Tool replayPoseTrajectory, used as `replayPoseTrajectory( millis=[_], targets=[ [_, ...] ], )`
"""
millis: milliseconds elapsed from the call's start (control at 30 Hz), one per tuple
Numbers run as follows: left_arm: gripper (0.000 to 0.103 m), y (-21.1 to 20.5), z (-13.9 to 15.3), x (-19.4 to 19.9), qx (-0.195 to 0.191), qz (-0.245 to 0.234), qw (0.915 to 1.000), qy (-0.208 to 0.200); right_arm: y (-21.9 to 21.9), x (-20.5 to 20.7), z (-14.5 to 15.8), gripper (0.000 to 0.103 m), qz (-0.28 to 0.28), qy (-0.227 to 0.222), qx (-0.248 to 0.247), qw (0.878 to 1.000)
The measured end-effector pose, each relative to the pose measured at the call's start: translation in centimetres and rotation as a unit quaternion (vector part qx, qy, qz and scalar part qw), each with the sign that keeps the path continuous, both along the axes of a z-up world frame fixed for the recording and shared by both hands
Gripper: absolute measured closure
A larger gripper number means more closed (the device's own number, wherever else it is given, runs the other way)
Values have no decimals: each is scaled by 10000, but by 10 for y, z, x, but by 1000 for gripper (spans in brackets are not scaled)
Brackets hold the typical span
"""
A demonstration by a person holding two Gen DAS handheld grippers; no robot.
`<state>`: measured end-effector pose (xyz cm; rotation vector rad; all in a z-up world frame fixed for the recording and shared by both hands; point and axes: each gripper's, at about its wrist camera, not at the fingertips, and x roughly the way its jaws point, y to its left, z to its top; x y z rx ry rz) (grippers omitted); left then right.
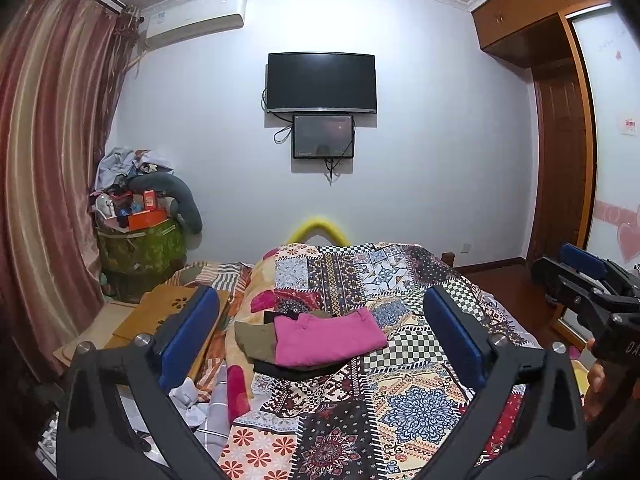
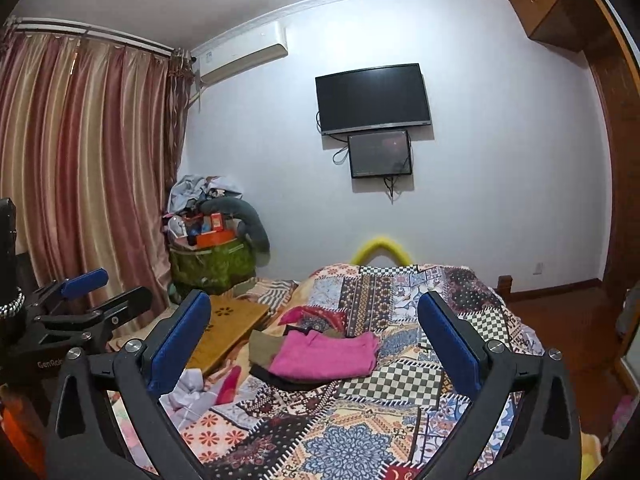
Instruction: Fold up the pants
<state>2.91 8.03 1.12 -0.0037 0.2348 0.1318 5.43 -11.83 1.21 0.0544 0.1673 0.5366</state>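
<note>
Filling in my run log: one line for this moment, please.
left claw: open, empty | right claw: open, empty | folded pink fabric pants: top of clothes stack on patchwork quilt | contact: none

patchwork quilt (image 1: 400, 380) covers the bed; folded pink pants (image 1: 328, 338) top a small clothes stack (olive, black beneath).

Pink pants (image 1: 328, 340) folded atop stack

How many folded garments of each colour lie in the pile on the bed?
Pink: 1, on top
Olive: 1, under the pink one
Black: 1, at the bottom
Total: 3 garments visible in the pile on the patchwork quilt; anything hidden beneath cannot be counted.
</note>
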Motion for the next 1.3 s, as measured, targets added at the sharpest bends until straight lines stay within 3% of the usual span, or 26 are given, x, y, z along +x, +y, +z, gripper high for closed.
replayPoseTrajectory(
  millis=[1300],
  targets=[
    [0,3,-10,11,-105,-72,9998,156,-3,3,-4,0,-56,212,-160,9996]
  ],
)
